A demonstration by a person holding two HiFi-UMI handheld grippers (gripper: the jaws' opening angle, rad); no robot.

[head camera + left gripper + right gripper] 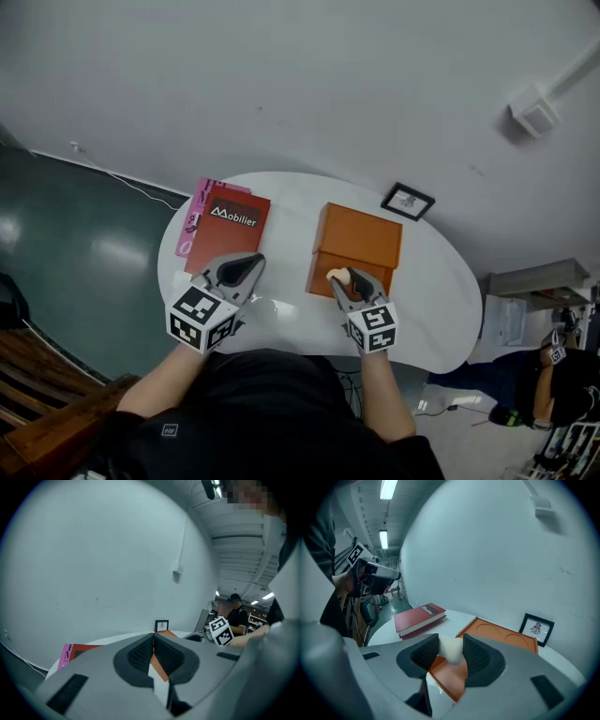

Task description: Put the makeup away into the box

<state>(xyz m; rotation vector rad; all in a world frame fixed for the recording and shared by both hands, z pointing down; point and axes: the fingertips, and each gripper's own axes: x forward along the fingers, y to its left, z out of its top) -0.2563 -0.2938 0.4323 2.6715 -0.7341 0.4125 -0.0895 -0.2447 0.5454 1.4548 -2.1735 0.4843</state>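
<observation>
An orange box [361, 239] stands on the round white table [431, 309], its lid down; the lid [501, 634] shows two round recesses. My right gripper [341, 281] hovers at the box's near edge, shut on a small cream makeup sponge [336, 276]. In the right gripper view the sponge [450, 647] sits squeezed between the two dark pads [476, 657]. My left gripper [247, 270] hangs over the table left of the box, near the red book. Its jaws [153, 641] are shut with nothing between them.
A red book [229, 233] lies on a pink one [194, 214] at the table's left. A small black picture frame [408, 201] stands behind the box, near the wall. A white cable [112, 173] runs along the green floor. People stand in the room beyond.
</observation>
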